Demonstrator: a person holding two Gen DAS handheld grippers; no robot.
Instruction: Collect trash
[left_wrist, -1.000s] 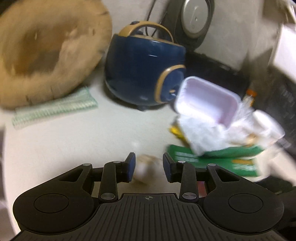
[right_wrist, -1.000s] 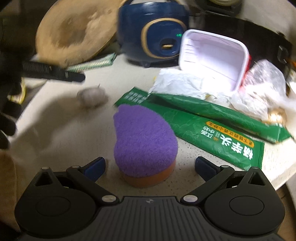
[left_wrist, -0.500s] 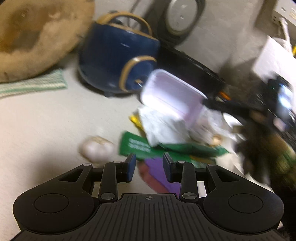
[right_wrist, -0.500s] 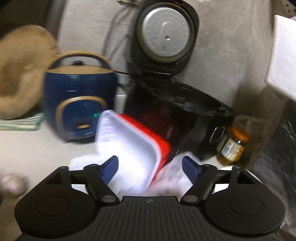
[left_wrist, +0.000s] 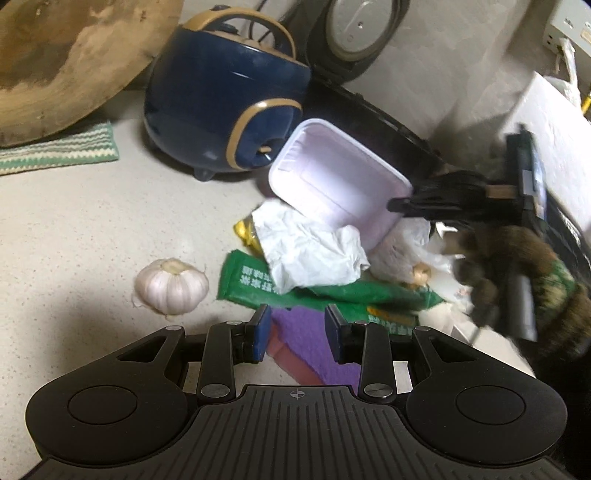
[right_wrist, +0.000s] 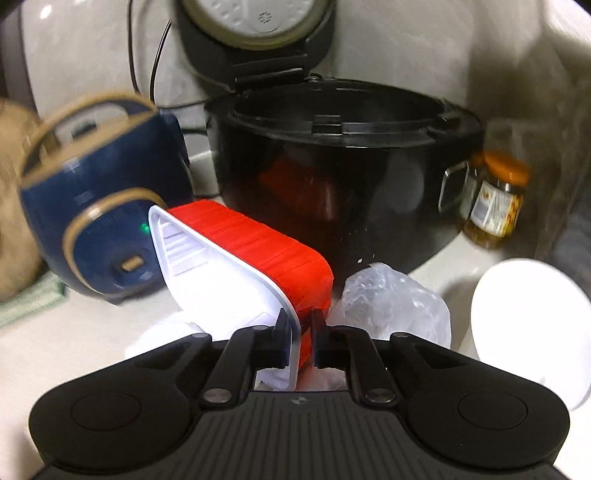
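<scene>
Pinching the red-and-white tray's (right_wrist: 258, 258) rim, right gripper (right_wrist: 298, 341) jaws nearly closed; left gripper (left_wrist: 298, 332) jaws half-open, empty.

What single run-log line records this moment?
task: collect trash | right gripper: shut on red-and-white tray rim | left gripper: open, over purple sponge | garlic: on counter

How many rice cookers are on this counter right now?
2. The blue rice cooker stands at the back left beside the wooden board; the black rice cooker, lid up, stands to its right behind the tray. Others may be out of view.
</scene>
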